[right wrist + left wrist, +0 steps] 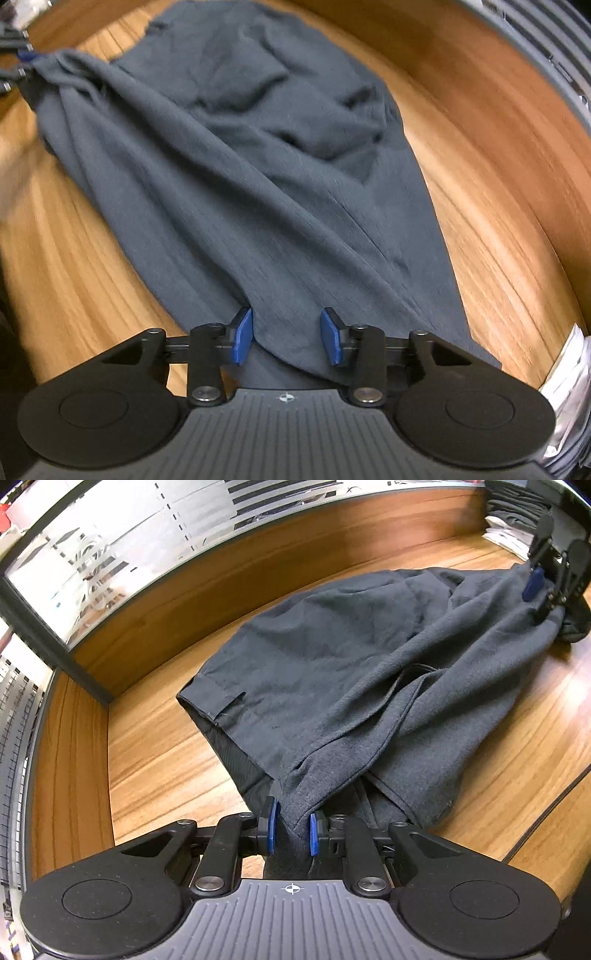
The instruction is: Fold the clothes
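Left gripper (pixel 291 830) with blue pads pinches bunched corner of dark grey knit garment (pixel 351 657) lying on wooden table (pixel 155 746). Right gripper (pixel 287 338) spread, cloth between pads, not pressed.

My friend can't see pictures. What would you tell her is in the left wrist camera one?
The left gripper pinches a bunched edge of a dark grey garment spread over a wooden table. At the far right, the right gripper is at the garment's other end. Folded clothes are stacked in the far corner.
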